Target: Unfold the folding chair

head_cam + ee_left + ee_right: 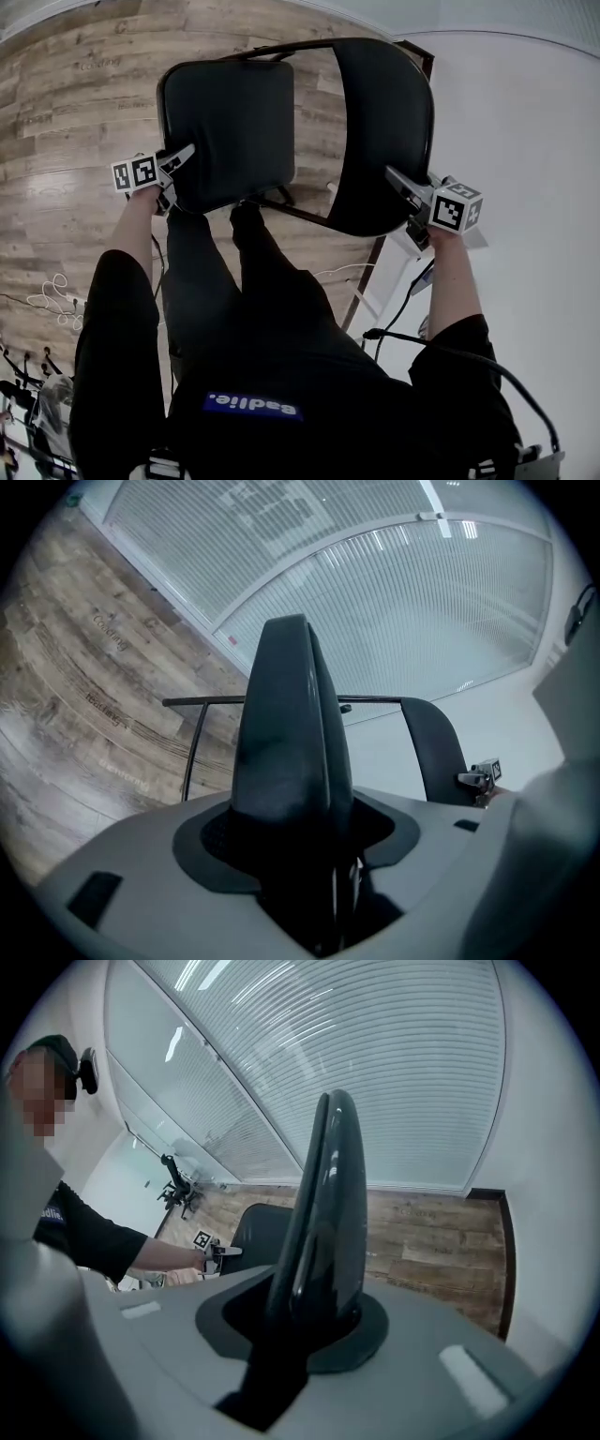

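The step called for holding the backrest (pixel 389 131) steady while pressing the seat (pixel 225 131) down evenly, without twisting. The left gripper (pixel 183 159) pinched the seat's left edge, though how firmly was hard to judge. The right gripper (pixel 398 183) pinched the backrest's right edge. The folding chair (pixel 281 112) stood at the frame's upper centre on the wood floor (pixel 75 112), partly open, with black padding and a thin dark frame.

Chair (pixel 309 141): black folding chair, partly opened, over the wood floor (pixel 75 112) where it meets a white surface.
Seat (pixel 230 131): black, padded, squarish; on the left, its broad face turned up toward the head view.
Backrest (pixel 384 131): glossy black curved pad on the right, spread apart from the seat.
Frame (pixel 291 208): thin dark tubes crossing below the gap between seat and backrest.
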Demonstrator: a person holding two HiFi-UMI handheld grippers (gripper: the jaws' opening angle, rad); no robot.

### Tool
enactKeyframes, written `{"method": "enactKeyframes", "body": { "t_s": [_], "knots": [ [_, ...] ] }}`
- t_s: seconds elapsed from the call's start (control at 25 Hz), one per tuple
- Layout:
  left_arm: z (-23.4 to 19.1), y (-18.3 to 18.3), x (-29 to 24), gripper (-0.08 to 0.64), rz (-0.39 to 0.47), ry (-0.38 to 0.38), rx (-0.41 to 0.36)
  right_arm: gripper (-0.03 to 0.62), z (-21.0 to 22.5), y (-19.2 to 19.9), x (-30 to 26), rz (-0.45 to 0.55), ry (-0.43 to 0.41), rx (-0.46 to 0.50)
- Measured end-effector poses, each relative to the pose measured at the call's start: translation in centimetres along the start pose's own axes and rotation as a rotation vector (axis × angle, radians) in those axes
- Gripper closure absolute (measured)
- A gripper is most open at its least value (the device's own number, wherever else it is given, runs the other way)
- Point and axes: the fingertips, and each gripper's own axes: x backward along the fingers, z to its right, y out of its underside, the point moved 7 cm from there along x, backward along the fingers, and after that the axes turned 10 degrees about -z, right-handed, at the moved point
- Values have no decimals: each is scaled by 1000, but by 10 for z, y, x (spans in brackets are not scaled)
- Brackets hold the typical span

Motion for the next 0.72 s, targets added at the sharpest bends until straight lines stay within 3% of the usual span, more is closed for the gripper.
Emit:
{"method": "enactKeyframes", "body": {
  "t_s": [0.44,0.6,0.72],
  "knots": [
    [-87,-3,-2,274,12,51,23,522,35,7,-53,27,-111,-28],
    [-104,-4,0,272,25,83,11,517,26,5,-63,50,-211,-43],
    [-125,-5,10,267,38,93,15,494,1,-3,-77,38,-219,-26]
  ]
}}
